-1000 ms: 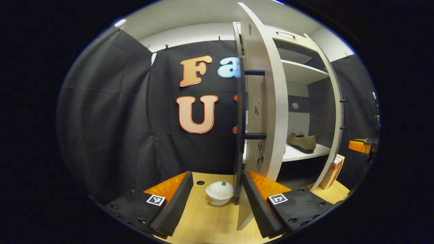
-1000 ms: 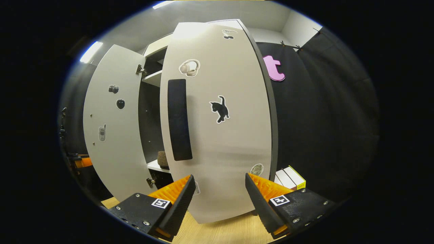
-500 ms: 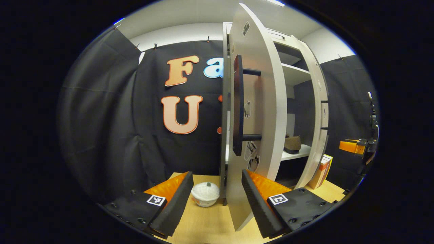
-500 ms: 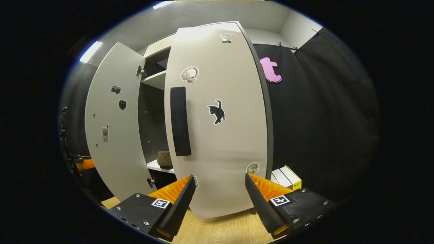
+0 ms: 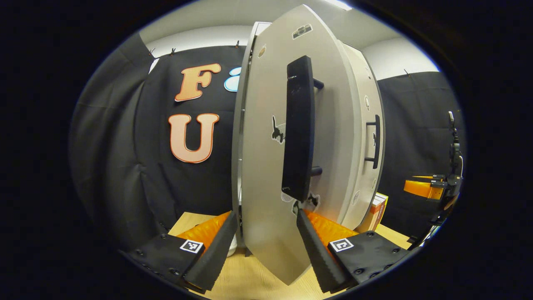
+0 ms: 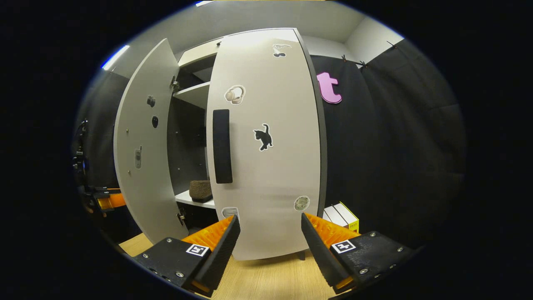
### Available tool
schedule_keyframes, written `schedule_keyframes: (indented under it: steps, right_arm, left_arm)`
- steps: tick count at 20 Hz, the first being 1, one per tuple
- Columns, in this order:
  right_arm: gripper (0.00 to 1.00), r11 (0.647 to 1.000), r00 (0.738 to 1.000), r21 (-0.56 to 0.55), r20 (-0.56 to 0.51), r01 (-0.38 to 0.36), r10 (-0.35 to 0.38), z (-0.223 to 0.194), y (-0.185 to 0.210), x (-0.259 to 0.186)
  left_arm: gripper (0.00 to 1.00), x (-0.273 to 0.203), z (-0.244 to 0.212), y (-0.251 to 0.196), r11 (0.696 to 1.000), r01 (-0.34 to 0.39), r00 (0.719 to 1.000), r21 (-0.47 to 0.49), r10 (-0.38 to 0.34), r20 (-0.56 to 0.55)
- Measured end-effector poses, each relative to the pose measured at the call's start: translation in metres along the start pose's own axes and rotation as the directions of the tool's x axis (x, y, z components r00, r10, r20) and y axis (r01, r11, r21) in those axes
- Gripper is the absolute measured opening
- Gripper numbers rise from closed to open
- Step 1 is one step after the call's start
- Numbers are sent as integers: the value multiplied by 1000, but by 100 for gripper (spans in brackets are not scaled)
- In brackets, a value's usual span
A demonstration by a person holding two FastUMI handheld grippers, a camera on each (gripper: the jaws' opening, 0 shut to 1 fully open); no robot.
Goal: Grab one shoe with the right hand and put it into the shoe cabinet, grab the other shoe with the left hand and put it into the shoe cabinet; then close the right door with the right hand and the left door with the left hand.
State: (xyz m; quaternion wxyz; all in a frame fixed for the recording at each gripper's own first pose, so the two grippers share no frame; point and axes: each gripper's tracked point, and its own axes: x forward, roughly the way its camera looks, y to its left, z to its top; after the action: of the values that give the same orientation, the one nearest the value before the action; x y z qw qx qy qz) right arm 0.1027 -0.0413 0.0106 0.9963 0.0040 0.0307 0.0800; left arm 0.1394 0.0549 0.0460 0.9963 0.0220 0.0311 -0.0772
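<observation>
Door-closing stage: a shoe [image 6: 201,190] sits on the cabinet [image 6: 192,93] shelf. The right door [image 6: 266,158] looks nearly shut; the left door [image 5: 270,166] at twelve o'clock needs a push home. The left gripper [image 5: 264,241] is wide open, empty, straddling the door's bottom edge. The right gripper [image 6: 270,243] is open, empty.

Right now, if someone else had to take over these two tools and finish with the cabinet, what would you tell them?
Left tool: open, its fingers on either side of the left door's lower edge.
Right tool: open, at the right door, gripping nothing.
A shoe is on the cabinet shelf; I can't tell about the second.
Left to do: both doors are ajar, the left wider. Push the right shut with the right tool, the left with the left.
</observation>
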Motion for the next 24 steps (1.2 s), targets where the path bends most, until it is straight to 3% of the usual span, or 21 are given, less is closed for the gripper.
schedule_keyframes:
  steps: [6, 12, 17, 18, 20, 24]
  right_arm:
    - [92, 999, 999, 11, 0, 33, -33, 0, -13, -9]
    - [91, 998, 997, 10, -16, 69, -69, -4, -31, -11]
    - [92, 996, 996, 14, -31, 87, -86, -6, -36, -12]
    - [92, 996, 995, 17, -33, 90, -89, -5, -37, -9]
    - [92, 996, 996, 25, -37, 88, -87, -4, -35, -4]
    - [92, 996, 997, 40, -34, 77, -75, 3, -31, 6]
  left_arm:
    - [95, 39, -3, -23, 997, 58, 998, -41, -58, -8]
    - [96, 116, -5, -43, 995, 66, 997, -78, -68, -24]
    - [94, 119, -1, -47, 999, 38, 999, -10, -38, -24]
    - [99, 119, -1, -47, 999, 32, 999, -6, -32, -22]
    - [94, 119, -1, -46, 1000, 19, 999, -7, -19, -30]
    - [96, 120, -1, -46, 1000, 4, 999, -4, -4, -49]
